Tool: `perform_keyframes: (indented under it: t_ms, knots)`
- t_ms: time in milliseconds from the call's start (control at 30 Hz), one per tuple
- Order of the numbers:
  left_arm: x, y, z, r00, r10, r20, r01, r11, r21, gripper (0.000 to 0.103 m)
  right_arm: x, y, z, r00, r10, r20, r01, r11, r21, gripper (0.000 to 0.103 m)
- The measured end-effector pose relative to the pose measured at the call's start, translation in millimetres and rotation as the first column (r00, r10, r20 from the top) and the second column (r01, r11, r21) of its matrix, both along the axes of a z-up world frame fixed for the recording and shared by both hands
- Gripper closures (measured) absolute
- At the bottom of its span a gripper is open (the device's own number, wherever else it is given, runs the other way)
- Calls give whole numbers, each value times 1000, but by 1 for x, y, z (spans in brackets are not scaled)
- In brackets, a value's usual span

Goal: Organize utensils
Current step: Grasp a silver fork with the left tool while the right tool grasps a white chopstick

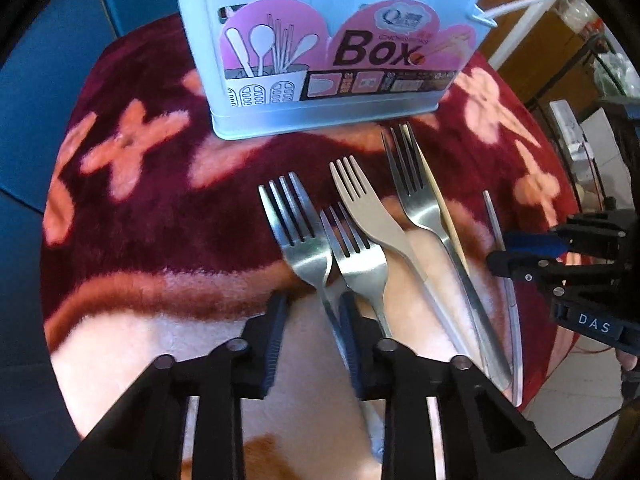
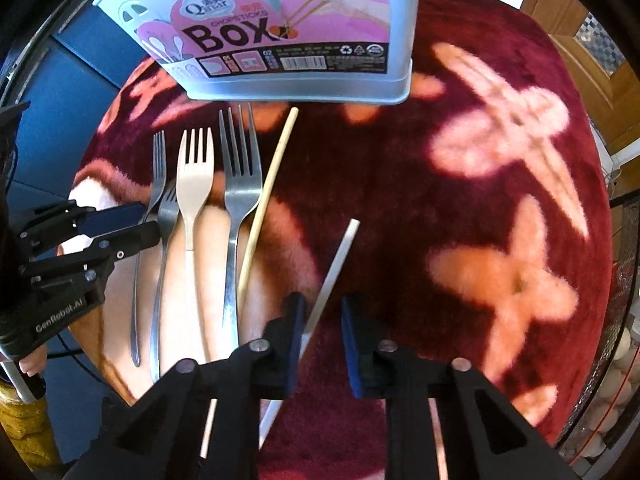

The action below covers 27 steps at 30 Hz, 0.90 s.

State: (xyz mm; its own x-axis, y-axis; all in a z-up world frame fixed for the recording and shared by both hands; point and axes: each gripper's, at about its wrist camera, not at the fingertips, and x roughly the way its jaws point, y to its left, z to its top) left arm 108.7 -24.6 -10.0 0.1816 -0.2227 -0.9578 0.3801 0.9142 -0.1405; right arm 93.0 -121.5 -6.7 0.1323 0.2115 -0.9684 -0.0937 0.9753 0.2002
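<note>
A pale blue chopsticks box (image 1: 320,36) stands at the far edge of a round table; it also shows in the right wrist view (image 2: 280,28). Several steel forks lie side by side before it, with a cream fork (image 1: 360,204) (image 2: 195,184) among them. My left gripper (image 1: 314,304) is open, its fingers straddling the handle of the leftmost fork (image 1: 298,236). A wooden chopstick (image 2: 268,196) and a silver chopstick (image 2: 334,268) lie to the right. My right gripper (image 2: 322,308) is open, low over the silver chopstick, which runs between its fingers.
A dark red plush cloth with pink flowers (image 2: 480,200) covers the table. A blue wall (image 1: 48,100) is behind at the left. Wooden doors (image 2: 592,52) and a wire rack (image 1: 592,80) stand at the right, past the table's edge.
</note>
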Motion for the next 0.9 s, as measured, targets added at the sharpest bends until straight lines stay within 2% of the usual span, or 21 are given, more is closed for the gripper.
perform_keyframes:
  t_ms: [67,267,433,600,700,900]
  knots:
    - [0,4,2,1000,9,-11,-10,999,-33,94,0,-7,3,1000,-20,3,20,999,37,95]
    - [-11,13,8,999,38,-12,-39,991,-129,98,-13,-19,12,997,-53,50,46,991,126,97]
    - [-24,26,23,996,78,40,-67,974,-215,101,-27,-23,28,983,-86,161,58,983,172,97]
    - [-37,34,34,986,122,110,-85,954,-289,102,-48,-36,44,941,-152,302,84,970,228,97]
    - [-47,40,43,972,146,183,-84,946,-312,102,-57,-41,50,917,-193,349,95,956,277,97]
    - [-55,43,56,948,195,251,-91,923,-373,102,-72,-42,62,850,-265,455,115,937,330,97]
